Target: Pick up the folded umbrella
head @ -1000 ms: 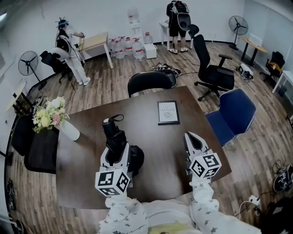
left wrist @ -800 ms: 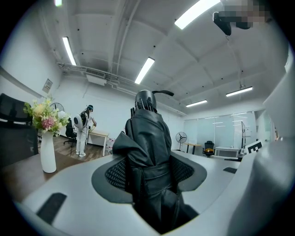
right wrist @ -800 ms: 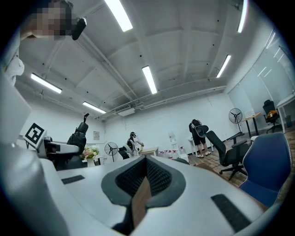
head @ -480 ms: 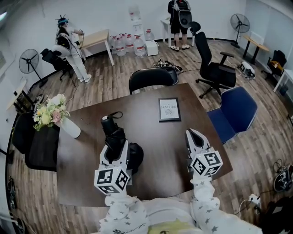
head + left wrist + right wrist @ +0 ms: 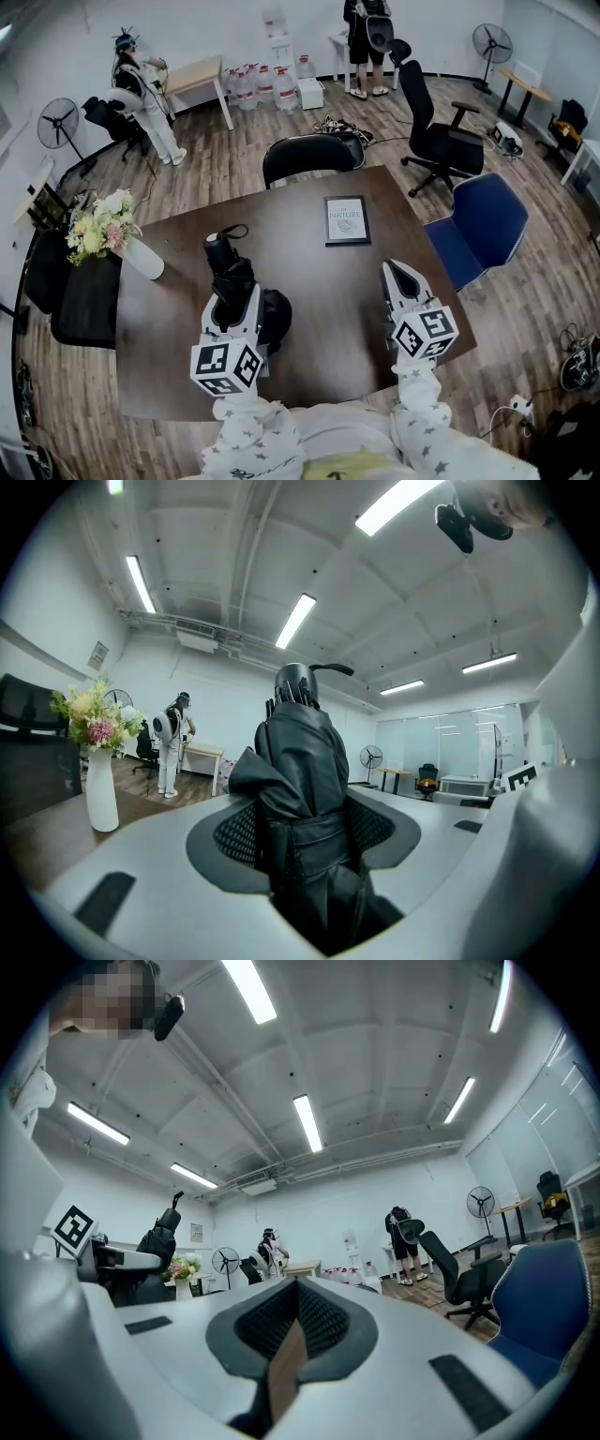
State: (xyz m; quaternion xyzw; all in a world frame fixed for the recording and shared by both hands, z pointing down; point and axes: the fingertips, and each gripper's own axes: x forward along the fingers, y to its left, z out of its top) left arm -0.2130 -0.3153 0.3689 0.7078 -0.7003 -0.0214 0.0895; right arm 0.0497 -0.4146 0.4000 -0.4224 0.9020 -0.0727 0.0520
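Left gripper (image 5: 302, 855) clamps the black folded umbrella (image 5: 298, 752), seemingly strapped; right gripper (image 5: 292, 1330) closed.

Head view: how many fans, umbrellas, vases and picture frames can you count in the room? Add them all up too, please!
fans: 2
umbrella: 1
vase: 1
picture frame: 1
Total: 5
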